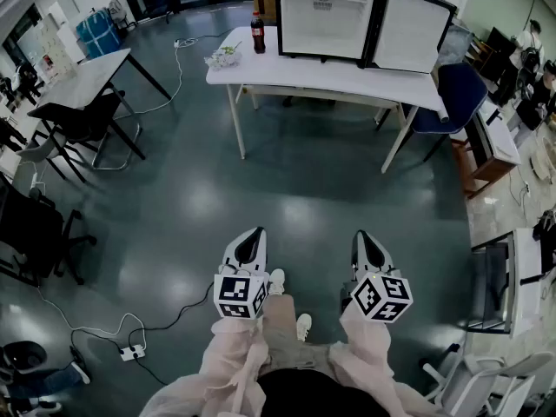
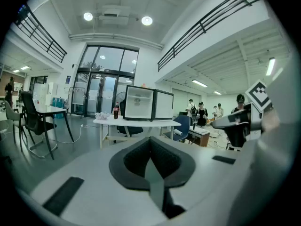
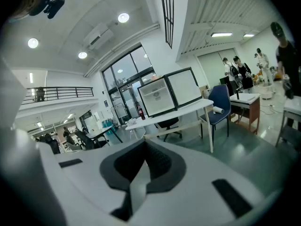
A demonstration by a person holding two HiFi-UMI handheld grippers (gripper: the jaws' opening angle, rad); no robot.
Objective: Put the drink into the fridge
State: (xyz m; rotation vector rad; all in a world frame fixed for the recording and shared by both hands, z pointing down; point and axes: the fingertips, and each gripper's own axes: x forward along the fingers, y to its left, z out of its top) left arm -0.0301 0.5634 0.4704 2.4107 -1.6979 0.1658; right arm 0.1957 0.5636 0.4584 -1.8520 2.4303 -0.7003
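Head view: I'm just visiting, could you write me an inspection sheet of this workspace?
Surface: white table, far across the floor from the person.
Job's things: cola bottle upright on the table, left of the small fridge, whose door stands open.
Clutter: crumpled whitish bundle near the bottle.
Grippers: left gripper and right gripper both shut, empty, held over the floor.
Cables: power strip on the floor near the person; a cord trails left of the table.
Surroundings: black chairs, blue chair.
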